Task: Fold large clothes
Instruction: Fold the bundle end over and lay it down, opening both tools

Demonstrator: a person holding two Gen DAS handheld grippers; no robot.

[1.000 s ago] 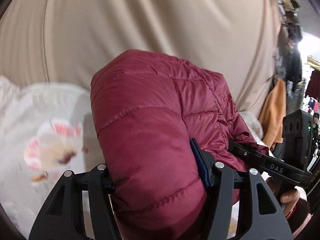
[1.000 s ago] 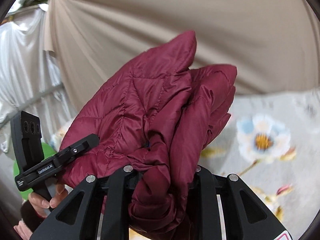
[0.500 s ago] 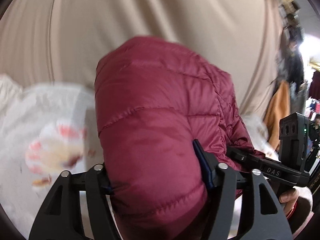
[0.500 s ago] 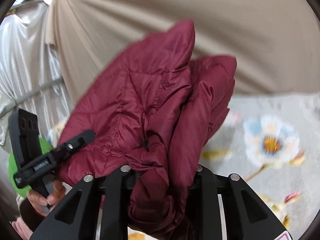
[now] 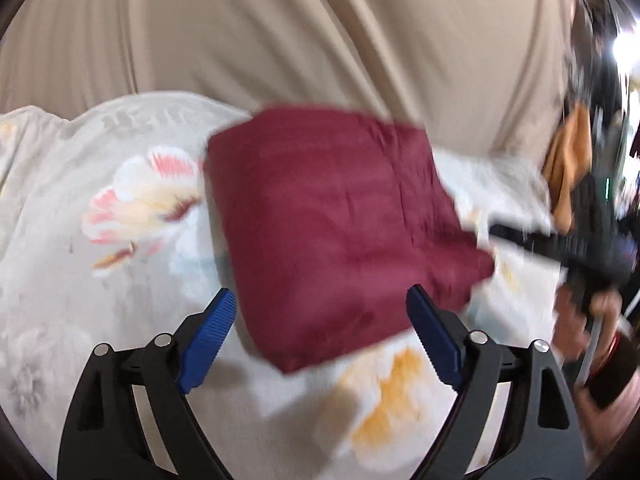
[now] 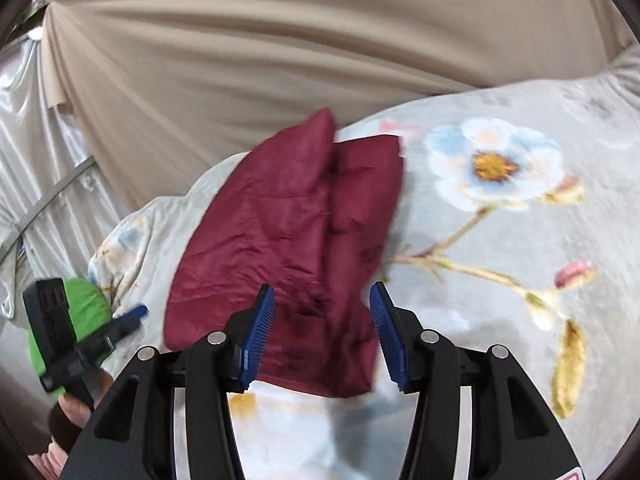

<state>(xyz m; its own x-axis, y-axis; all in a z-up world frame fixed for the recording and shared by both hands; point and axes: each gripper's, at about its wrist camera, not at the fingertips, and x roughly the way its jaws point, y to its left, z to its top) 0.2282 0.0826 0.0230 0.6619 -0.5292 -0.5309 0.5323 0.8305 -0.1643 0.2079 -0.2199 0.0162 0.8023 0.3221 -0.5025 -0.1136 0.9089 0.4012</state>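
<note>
A folded dark red puffer jacket (image 5: 336, 232) lies on the floral bed sheet (image 5: 80, 280), blurred by motion. In the right wrist view the jacket (image 6: 296, 240) shows as a folded bundle lying on the sheet just ahead of the fingers. My left gripper (image 5: 320, 340) is open, its blue pads apart on either side of the jacket's near edge, holding nothing. My right gripper (image 6: 322, 328) is open too, with the jacket's near end between its blue pads but not clamped. The right gripper also shows in the left wrist view (image 5: 568, 248), at the jacket's right.
A beige curtain (image 5: 320, 32) hangs behind the bed. Silvery fabric (image 6: 36, 128) hangs at the left in the right wrist view, with a green object (image 6: 88, 304) below it. An orange garment (image 5: 568, 168) hangs at the right.
Both grippers were shut on the raised jacket. They have opened and let go, and the jacket now lies on the sheet. Both views have tilted down toward the bed.
</note>
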